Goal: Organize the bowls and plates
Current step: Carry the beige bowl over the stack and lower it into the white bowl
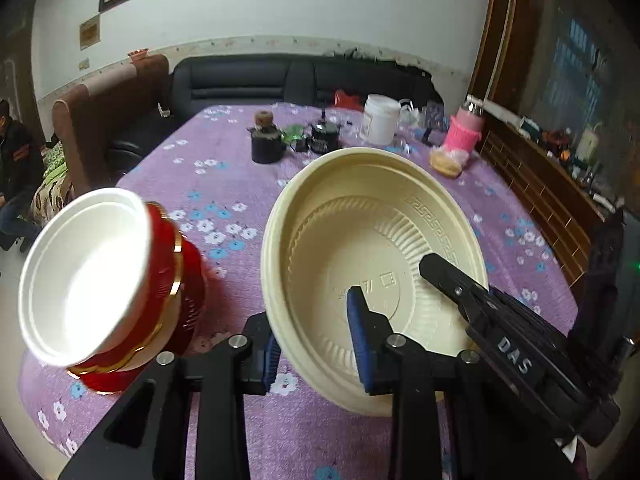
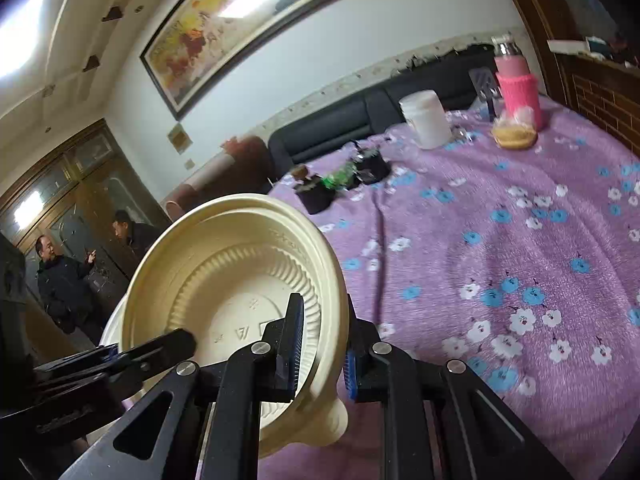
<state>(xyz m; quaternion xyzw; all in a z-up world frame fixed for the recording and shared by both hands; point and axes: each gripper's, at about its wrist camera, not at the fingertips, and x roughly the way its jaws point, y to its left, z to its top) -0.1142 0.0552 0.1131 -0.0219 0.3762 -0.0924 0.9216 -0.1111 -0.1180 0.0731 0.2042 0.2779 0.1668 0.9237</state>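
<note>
A cream plastic bowl (image 1: 372,240) is held tilted above the purple flowered tablecloth (image 1: 224,184). My left gripper (image 1: 316,344) is shut on its near rim, one blue pad inside and one outside. My right gripper (image 2: 320,352) is shut on the same cream bowl (image 2: 224,264) at its other rim; it shows in the left wrist view as a black arm (image 1: 480,300). A stack of red bowls with gold rims and a white inside (image 1: 104,276) stands tilted at the left, blurred.
At the far end of the table stand a white jar (image 1: 379,119), a pink bottle (image 1: 464,128), a black pot (image 1: 266,142), a bagged bun (image 1: 446,162) and small clutter. A black sofa (image 1: 280,80) is behind. Two people (image 2: 64,284) stand by a door.
</note>
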